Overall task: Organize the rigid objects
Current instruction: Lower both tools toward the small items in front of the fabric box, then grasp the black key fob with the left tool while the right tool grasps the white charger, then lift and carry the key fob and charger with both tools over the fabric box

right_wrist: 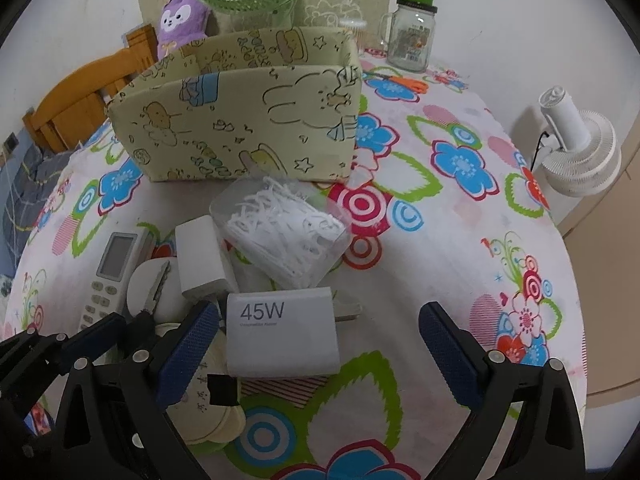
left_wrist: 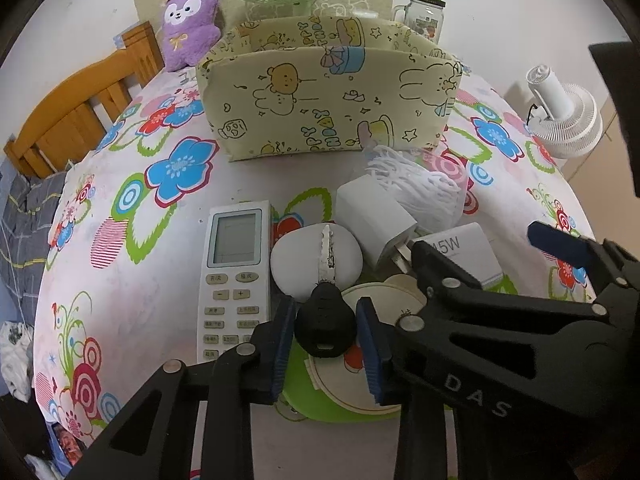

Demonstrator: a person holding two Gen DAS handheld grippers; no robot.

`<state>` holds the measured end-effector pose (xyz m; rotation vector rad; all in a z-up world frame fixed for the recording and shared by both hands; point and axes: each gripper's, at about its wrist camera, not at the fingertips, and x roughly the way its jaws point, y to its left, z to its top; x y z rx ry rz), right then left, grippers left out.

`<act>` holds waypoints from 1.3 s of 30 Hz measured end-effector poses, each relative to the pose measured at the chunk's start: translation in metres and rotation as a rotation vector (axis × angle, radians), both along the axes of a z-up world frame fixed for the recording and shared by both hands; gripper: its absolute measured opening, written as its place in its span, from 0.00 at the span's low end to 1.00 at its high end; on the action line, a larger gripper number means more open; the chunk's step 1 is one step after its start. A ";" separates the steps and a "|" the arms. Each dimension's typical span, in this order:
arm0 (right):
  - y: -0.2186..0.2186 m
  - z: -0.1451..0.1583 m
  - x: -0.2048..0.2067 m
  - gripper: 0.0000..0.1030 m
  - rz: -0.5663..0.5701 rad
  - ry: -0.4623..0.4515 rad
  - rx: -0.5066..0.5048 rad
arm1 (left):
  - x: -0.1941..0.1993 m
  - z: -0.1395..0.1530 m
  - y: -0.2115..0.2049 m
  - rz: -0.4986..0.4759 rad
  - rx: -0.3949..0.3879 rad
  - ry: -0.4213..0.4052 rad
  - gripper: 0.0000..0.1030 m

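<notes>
Key [left_wrist: 326,312]: black rounded head, toothed silver blade

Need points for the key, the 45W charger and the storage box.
key [left_wrist: 325,322], left wrist view, on its black head between the gripper pads.
45W charger [right_wrist: 280,336], right wrist view, on its white top face.
storage box [left_wrist: 320,108], left wrist view, on its front wall.

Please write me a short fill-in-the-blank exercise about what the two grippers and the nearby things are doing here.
1. The left gripper has its jaws shut on the black head of a ____.
2. The right gripper has its jaws ____.
3. The white charger between the right jaws is marked ____.
4. The remote control lies on the flowered ____.

Missing words: key; open; 45W; cloth
</notes>
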<state>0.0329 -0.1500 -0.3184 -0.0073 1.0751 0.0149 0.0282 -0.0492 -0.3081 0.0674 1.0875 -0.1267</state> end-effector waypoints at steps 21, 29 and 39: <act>-0.002 0.003 -0.002 0.72 0.008 0.049 0.058 | 0.002 0.000 -0.003 0.006 -0.006 -0.006 0.31; 0.004 -0.004 0.001 0.68 -0.016 0.076 0.087 | 0.004 0.000 -0.006 -0.010 0.013 -0.011 0.30; -0.001 -0.003 -0.001 0.60 -0.052 0.065 0.089 | 0.007 0.000 -0.006 -0.020 -0.026 0.004 0.30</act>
